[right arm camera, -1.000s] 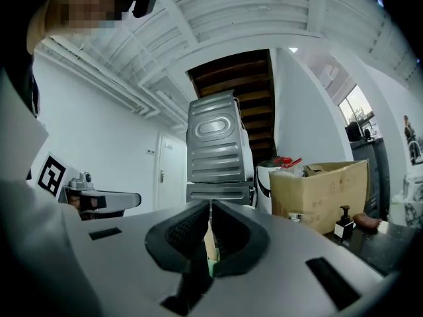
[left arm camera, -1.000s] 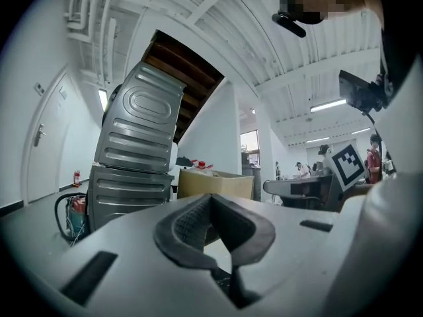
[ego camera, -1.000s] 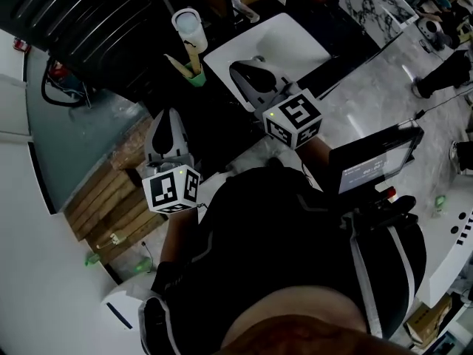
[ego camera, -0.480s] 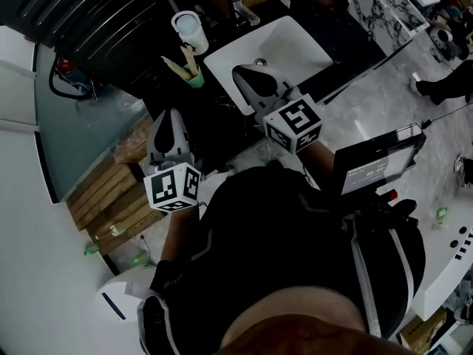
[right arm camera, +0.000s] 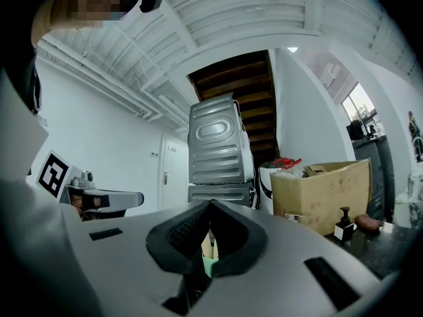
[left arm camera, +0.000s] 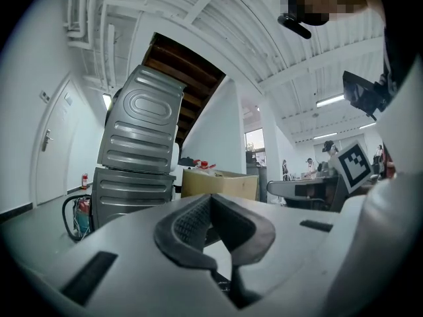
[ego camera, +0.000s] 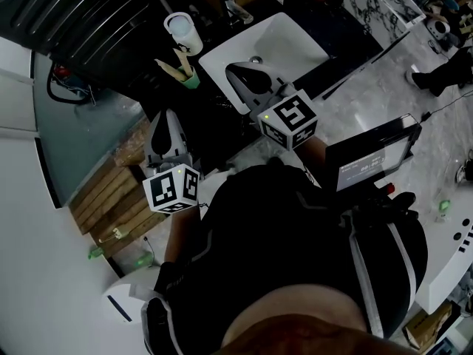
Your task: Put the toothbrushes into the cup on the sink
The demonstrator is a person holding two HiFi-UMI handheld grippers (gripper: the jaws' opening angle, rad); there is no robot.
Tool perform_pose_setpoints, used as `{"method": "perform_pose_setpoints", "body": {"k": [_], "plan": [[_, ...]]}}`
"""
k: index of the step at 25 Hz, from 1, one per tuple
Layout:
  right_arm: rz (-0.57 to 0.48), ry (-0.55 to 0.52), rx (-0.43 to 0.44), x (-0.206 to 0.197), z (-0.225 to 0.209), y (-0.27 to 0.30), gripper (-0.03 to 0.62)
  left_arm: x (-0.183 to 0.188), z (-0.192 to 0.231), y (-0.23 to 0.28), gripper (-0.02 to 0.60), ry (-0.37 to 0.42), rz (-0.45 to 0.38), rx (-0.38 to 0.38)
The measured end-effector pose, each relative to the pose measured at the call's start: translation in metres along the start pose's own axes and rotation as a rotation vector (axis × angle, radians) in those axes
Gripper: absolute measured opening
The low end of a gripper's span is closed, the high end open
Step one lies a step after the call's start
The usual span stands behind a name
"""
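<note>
A green cup (ego camera: 190, 78) with wooden-handled toothbrushes (ego camera: 174, 63) standing in it sits on the dark counter, left of the white sink (ego camera: 292, 46). My right gripper (ego camera: 230, 69) hovers over the sink's front left edge, to the right of the cup. It is shut and holds nothing. In the right gripper view the cup (right arm camera: 209, 264) shows far off, below the closed tips (right arm camera: 211, 205). My left gripper (ego camera: 162, 115) is nearer me, below the cup, shut and empty. Its meeting tips (left arm camera: 211, 197) point level.
A white cup (ego camera: 182, 32) stands behind the green one, with a faucet (ego camera: 238, 7) at the sink's back. A cardboard box (right arm camera: 324, 190) and a small pump bottle (right arm camera: 344, 230) lie to the right. Stacked grey machines (left arm camera: 139, 150) stand beyond. A wooden pallet (ego camera: 111, 205) lies on the floor at left.
Only the head view has shifted a little. Both grippers keep their places beside the cup.
</note>
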State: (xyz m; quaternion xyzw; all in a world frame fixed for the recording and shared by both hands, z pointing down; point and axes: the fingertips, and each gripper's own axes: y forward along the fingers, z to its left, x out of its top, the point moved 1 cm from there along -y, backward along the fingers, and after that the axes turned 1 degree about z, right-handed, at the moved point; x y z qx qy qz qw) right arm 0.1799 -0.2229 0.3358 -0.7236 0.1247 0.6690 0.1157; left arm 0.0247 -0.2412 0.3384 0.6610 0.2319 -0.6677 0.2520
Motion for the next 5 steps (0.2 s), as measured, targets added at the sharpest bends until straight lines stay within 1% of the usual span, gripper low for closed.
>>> {"method": "perform_pose_setpoints", "body": {"k": [2, 5], "plan": [[0.004, 0.005, 0.004, -0.0029, -0.0012, 0.0009, 0.023, 0.0011, -0.0022, 0.0006, 0.005, 0.024, -0.004, 0.003], [0.004, 0.012, 0.002, -0.0058, -0.0019, 0.0022, 0.023, 0.0028, -0.0036, 0.0006, 0.005, 0.039, -0.013, 0.004]]}}
